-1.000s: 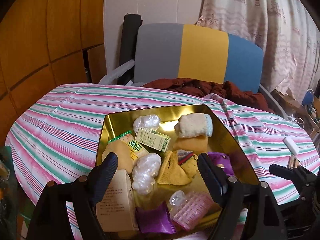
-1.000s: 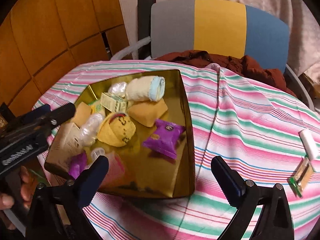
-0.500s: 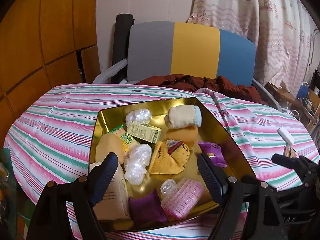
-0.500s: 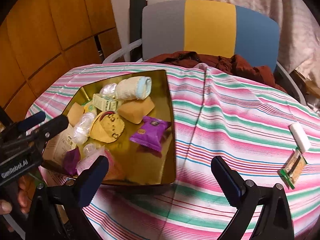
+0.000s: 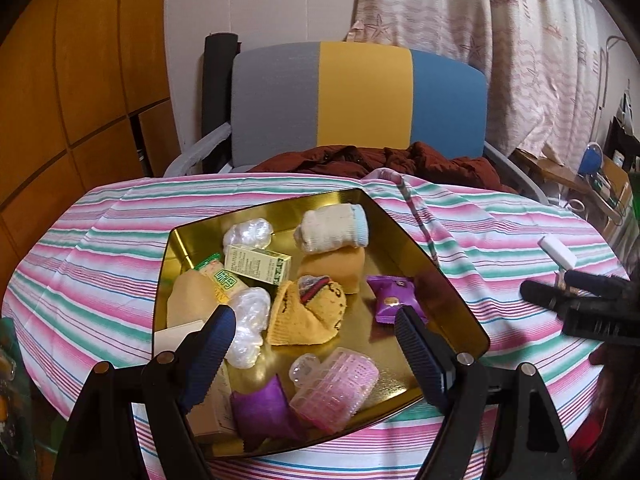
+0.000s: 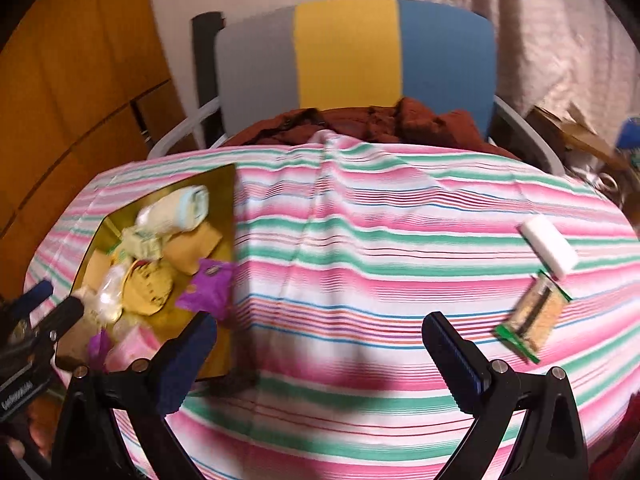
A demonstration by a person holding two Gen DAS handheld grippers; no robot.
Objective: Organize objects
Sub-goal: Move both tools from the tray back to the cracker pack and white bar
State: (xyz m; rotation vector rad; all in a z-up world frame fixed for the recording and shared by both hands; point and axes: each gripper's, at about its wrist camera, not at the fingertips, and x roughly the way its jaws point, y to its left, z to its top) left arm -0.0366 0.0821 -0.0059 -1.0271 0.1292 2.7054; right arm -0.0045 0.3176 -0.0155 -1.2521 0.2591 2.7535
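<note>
Both tongs spread, empty: left tongs (image 5: pixel 312 326) over gold tray (image 5: pixel 452 292); right tongs (image 6: pixel 320 334) over striped cloth (image 6: pixel 360 240).

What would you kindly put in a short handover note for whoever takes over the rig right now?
Left gripper: jaws open, empty, over the gold tray.
Right gripper: jaws open, empty, above bare striped tablecloth.
In the tray: rolled socks, purple snack packets, pink hair roller, small boxes.
Left out, on the right: white block and green-edged snack packet.
Remaining: probably gather those two.
</note>
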